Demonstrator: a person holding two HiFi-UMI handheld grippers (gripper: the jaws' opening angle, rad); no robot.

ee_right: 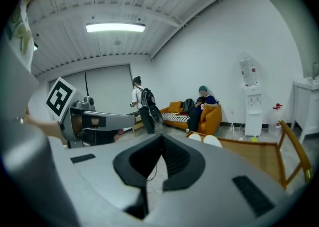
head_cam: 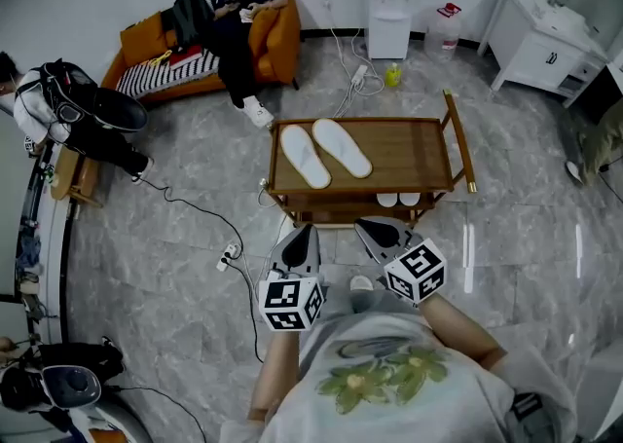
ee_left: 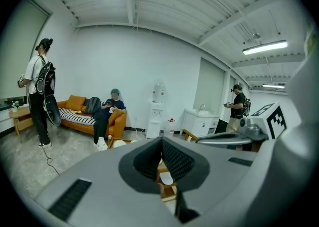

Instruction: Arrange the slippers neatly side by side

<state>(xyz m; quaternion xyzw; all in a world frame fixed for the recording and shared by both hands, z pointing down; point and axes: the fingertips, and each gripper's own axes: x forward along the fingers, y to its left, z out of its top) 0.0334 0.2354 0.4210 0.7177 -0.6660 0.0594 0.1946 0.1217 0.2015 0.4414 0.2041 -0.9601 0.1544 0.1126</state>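
Two white slippers lie side by side, slightly slanted, on the left half of a low wooden table (head_cam: 419,154): the left slipper (head_cam: 305,156) and the right slipper (head_cam: 342,147). Both grippers hover over the floor just short of the table's near edge, close to the person's chest. The left gripper (head_cam: 306,233) is shut with nothing in it, its jaws meeting at the tip (ee_left: 162,139). The right gripper (head_cam: 366,227) is shut and empty too (ee_right: 162,136). In the right gripper view the slippers' toes (ee_right: 212,141) peek over the jaws on the table (ee_right: 259,156).
Small white items (head_cam: 399,200) sit on the table's lower shelf. Cables and a power strip (head_cam: 229,256) trail across the floor to the left. An orange sofa (head_cam: 277,42) with a seated person, a water dispenser (head_cam: 389,3) and a white cabinet (head_cam: 545,47) line the back. A person (head_cam: 68,110) stands far left.
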